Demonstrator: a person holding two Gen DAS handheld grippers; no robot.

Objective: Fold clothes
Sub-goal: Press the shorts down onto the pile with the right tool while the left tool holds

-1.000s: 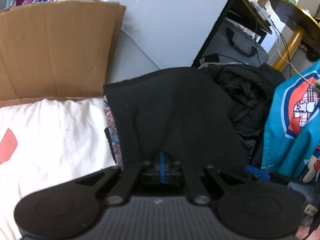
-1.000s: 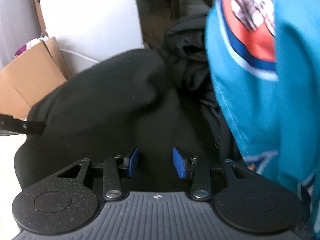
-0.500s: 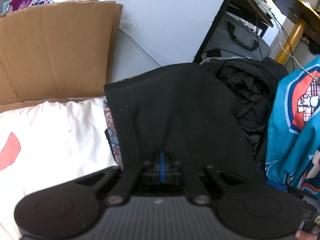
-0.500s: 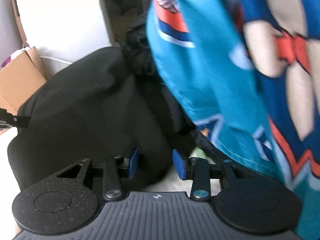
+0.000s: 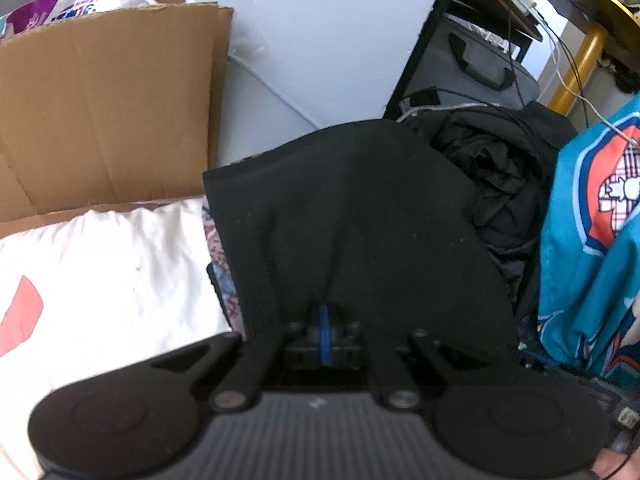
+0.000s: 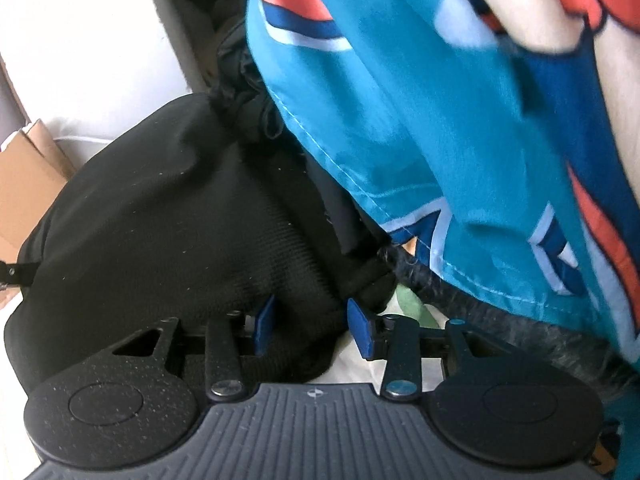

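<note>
White bedding (image 5: pixel 112 264) below; left gripper (image 5: pixel 325 334) pinches black garment (image 5: pixel 360 220), right gripper's (image 6: pixel 310 322) jaws opening around it.

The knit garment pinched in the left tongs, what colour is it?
Plain black ribbed knit garment, no pattern; the left wrist view shows it best.

No legible text, label or number on any cloth, box or bag.

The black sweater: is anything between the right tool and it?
No. The black sweater already bunches between the right tool's opening blue pads, unpinched. The teal shirt hangs beside it, not between.
</note>
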